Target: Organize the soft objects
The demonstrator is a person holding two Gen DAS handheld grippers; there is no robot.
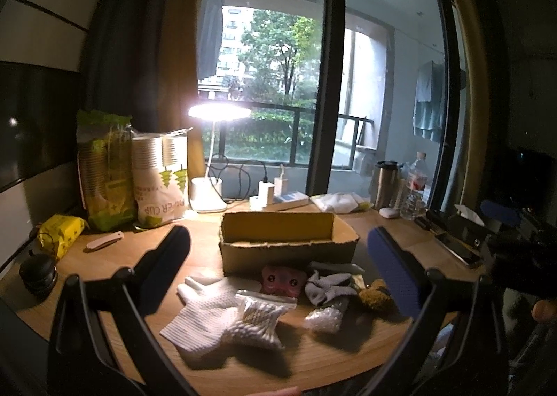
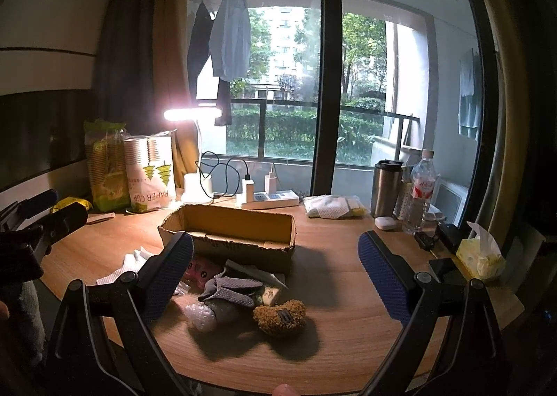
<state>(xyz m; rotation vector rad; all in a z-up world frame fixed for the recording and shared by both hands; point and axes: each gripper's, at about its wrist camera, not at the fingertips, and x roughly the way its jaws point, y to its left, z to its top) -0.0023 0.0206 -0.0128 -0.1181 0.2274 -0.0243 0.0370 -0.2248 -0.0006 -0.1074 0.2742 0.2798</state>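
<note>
I see a wooden tabletop (image 2: 330, 291) with an open cardboard box (image 2: 229, 239) at its middle. In front of it lie a white glove (image 1: 209, 309), a bag of cotton swabs (image 1: 259, 312), a pink toy (image 1: 282, 279), a grey sock (image 2: 229, 288), bubble wrap (image 2: 200, 316) and a brown plush (image 2: 280, 317). A lit lamp (image 2: 198, 187) and power strip (image 2: 268, 199) stand behind.

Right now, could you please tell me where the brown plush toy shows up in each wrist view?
Left wrist view: the brown plush toy lies lower right, partly behind the right-hand blue pad.
Right wrist view: the same toy lies lower centre, fully visible on the wood.
Shared landmark: the cardboard box sits just beyond it in both.
</note>
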